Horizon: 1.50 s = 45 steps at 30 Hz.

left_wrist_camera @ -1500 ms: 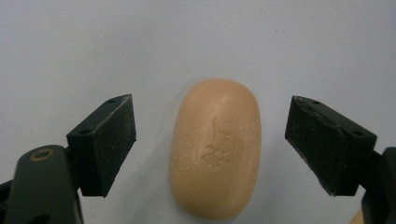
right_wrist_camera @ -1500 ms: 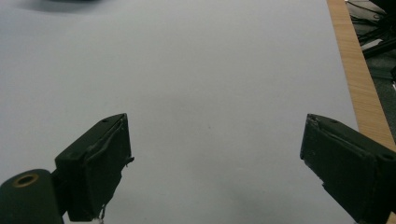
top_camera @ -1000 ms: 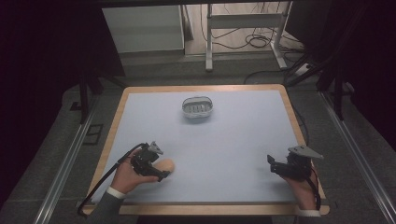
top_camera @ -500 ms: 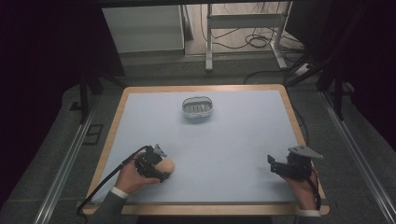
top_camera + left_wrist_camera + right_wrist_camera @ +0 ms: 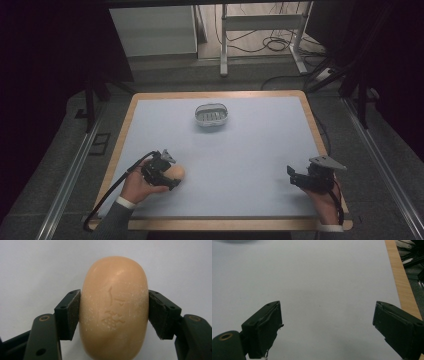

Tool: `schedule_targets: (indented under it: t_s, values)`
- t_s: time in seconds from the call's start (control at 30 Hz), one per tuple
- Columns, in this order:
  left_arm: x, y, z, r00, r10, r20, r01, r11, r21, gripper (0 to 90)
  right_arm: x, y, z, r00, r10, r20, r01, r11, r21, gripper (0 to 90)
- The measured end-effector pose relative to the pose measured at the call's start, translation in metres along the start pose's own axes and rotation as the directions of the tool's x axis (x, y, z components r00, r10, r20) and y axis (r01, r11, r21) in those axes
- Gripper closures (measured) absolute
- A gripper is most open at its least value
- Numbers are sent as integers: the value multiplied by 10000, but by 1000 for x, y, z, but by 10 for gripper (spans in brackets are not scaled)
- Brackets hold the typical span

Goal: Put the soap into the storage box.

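Note:
A peach-coloured oval bar of soap point(image 5: 113, 307) with stamped characters sits between the jaws of my left gripper point(image 5: 114, 312), whose pads press both of its sides. In the high view the soap point(image 5: 175, 173) lies at the table's near left with the left gripper point(image 5: 170, 176) shut on it. My right gripper point(image 5: 291, 176) rests at the near right, held by a hand; in the right gripper view its jaws point(image 5: 327, 325) stand wide apart over bare white surface. A small clear soap dish point(image 5: 212, 115) stands at the far middle of the table.
The table top point(image 5: 250, 150) is white with a wooden border point(image 5: 402, 282). A black cable point(image 5: 107, 195) trails from the left gripper over the near left edge. Beyond the table are a metal frame's legs point(image 5: 260, 30) and floor cables.
The left gripper has edged slightly right and nearer around the soap. The right gripper has stayed in place.

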<state>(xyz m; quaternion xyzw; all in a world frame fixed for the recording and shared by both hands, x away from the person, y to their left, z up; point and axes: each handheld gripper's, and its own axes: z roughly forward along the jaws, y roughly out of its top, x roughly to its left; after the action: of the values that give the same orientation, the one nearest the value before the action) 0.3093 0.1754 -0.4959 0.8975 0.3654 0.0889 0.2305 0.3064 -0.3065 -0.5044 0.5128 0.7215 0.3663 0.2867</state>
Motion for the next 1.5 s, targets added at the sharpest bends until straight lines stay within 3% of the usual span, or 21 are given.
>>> schedule_targets:
  t_s: [0.27,0.8,1.5]
  values:
    - [4,10,-12,10000,31,78,-28,9993,-381,323,-1,0,-1,10000,28,20,-28,10000,-6,85]
    - [10,21,-19,9997,255,-12,-255,9985,-478,323,-2,-1,0,10000,19,15,-19,10000,39,85]
    - [15,39,-27,9995,262,-200,-277,9969,-739,323,-3,-1,0,9999,65,90,-65,10000,60,85]
